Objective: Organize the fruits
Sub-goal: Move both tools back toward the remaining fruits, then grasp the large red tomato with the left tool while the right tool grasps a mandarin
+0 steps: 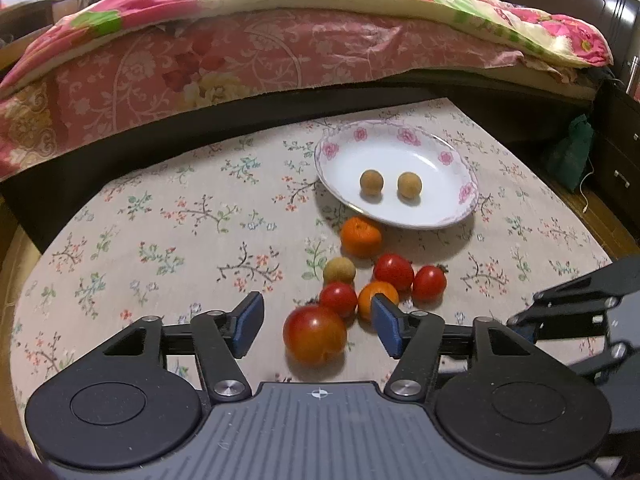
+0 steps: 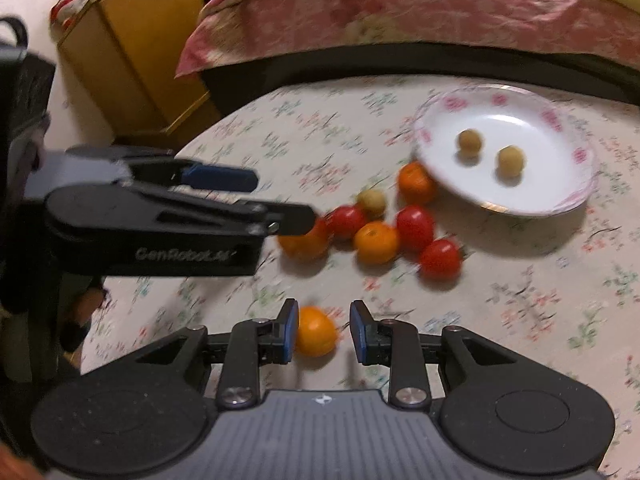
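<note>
While blurred, small orange fruit (image 2: 316, 336) sits between parted right jaws.

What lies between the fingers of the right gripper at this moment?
A small orange fruit sits between the open fingers of the right gripper, touching the left pad, with a gap to the other. The right wrist view shows this, though blurred.

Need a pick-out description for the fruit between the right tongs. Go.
Start at the floral-rimmed white plate on the flowered tablecloth. Nearer the camera lies a cluster of red and orange fruit; nearer still, alone, an orange fruit sits between the blue pads of the open right tongs. It is the only fruit apart from the cluster.
</note>
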The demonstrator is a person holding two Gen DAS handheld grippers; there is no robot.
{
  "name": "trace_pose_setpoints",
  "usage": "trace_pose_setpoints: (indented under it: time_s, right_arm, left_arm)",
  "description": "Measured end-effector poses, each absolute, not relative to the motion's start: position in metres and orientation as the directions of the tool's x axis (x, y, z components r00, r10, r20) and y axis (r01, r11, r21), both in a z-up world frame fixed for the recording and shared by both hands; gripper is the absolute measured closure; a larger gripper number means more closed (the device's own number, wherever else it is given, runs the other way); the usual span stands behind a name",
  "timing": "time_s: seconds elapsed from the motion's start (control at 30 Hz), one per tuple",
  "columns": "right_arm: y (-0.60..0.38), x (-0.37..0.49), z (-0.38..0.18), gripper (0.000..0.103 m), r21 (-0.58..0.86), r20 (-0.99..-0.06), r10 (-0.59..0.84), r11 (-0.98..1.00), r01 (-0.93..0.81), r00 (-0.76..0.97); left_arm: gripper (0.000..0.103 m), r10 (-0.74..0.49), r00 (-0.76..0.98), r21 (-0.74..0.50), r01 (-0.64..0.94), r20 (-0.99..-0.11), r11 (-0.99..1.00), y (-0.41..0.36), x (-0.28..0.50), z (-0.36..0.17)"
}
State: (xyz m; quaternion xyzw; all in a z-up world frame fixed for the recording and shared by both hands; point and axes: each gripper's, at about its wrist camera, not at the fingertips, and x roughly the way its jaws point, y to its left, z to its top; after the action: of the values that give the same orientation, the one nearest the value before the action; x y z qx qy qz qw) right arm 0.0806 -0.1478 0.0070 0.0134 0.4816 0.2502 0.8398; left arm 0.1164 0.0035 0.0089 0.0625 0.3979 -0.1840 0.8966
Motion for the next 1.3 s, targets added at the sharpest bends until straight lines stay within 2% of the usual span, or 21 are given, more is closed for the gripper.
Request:
trace_pose_setpoints:
  time_s: [0.27,0.9,1.07,1.17,1.3]
  right_arm:
    - [-0.136,0.081,-0.008,0.073,0.241,-0.82,0.421,0.868,-0.435,0.387]
    - [-0.139,0.089,-0.018,0.07,0.301,-0.819,0.468,0.844,-0.444,0.334]
    - [-0.138,0.089,-0.023,0.069,0.323,-0.826,0.48,0.833,-0.449,0.297]
    - [-0.135,0.088,-0.024,0.069,0.306,-0.825,0.473,0.834,-0.46,0.309]
    - [-0.135,0.092,-0.025,0.069,0.32,-0.824,0.479,0.834,-0.449,0.303]
  left_arm:
    - [0.031,-0.273,0.605,-0.029,0.381,-0.748,0.924,0.011,0.112,0.0]
    - [0.031,-0.255,0.547,0.003,0.426,-0.797,0.905,-0.007,0.129,-0.036]
    - [0.033,-0.25,0.544,0.009,0.428,-0.801,0.904,-0.01,0.132,-0.042]
    - [0.04,-0.246,0.541,0.016,0.433,-0.805,0.901,-0.013,0.133,-0.043]
    - [0.041,-0.247,0.54,0.019,0.438,-0.805,0.899,-0.013,0.133,-0.044]
